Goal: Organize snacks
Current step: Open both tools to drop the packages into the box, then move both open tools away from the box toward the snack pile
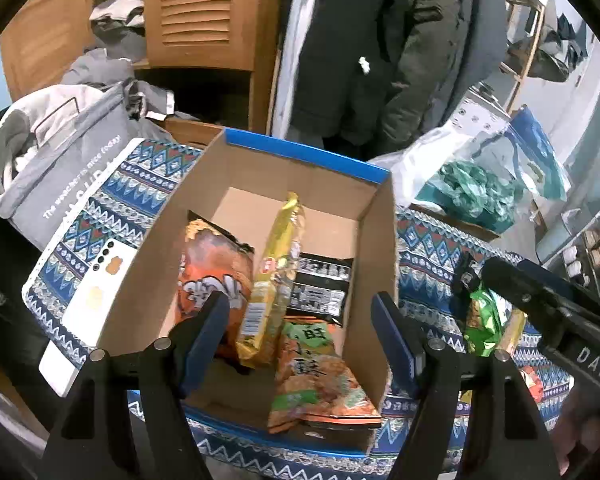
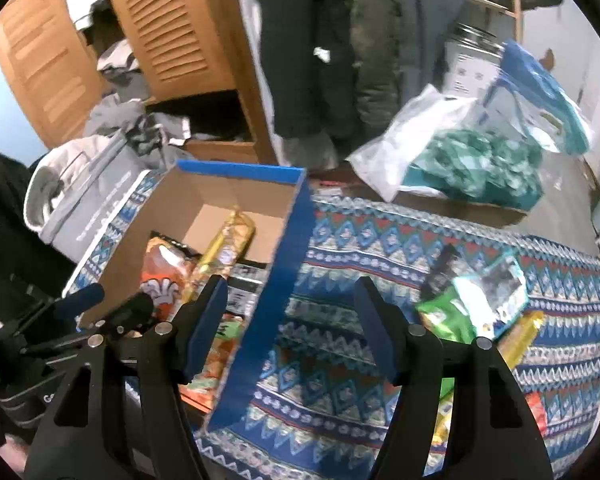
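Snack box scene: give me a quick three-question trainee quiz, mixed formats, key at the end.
1. True or false: the left claw is clamped on a packet.
2. The tall yellow packet in the cardboard box is: A) lying flat B) leaning upright C) outside the box.
3. Fill in: the green packet lies on the patterned ____, outside the box.

Key: 1 false, both claws open and empty; 2 B; 3 cloth.

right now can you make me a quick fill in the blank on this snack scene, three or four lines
1. The cardboard box has a rim coloured ____.
2. The tall yellow packet stands inside the ____.
3. The green snack bag lies ____ the box, on the patterned cloth.
4. Both grippers' jaws hold ____.

Missing words: blue; box; outside; nothing
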A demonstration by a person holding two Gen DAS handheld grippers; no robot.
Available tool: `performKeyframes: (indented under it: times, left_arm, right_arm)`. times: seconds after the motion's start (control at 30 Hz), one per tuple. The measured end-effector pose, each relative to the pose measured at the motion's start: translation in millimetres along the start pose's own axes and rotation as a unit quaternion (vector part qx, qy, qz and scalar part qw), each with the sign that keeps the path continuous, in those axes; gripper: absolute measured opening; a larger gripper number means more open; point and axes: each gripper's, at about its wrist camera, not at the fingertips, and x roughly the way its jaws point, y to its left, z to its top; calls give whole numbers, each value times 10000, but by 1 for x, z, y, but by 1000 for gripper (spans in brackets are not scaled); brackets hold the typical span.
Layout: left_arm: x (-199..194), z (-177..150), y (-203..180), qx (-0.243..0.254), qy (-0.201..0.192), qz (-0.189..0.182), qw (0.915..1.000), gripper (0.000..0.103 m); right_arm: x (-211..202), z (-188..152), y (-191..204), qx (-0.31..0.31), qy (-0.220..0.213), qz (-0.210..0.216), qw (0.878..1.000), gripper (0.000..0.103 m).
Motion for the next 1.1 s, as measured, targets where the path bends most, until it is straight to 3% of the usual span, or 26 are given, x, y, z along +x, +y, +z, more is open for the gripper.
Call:
performKeyframes:
  times: [0.7,1.1]
  left_arm:
    - [12,-23,-91,787,364,-173,9961,78]
    - [37,-31,-135,1027,732,-159,9919,78]
  right_arm:
    - [-30,-42,-111,806,141,-681,9943,67]
    - [-19,-62,-179,1383,381,-1115,9834,67]
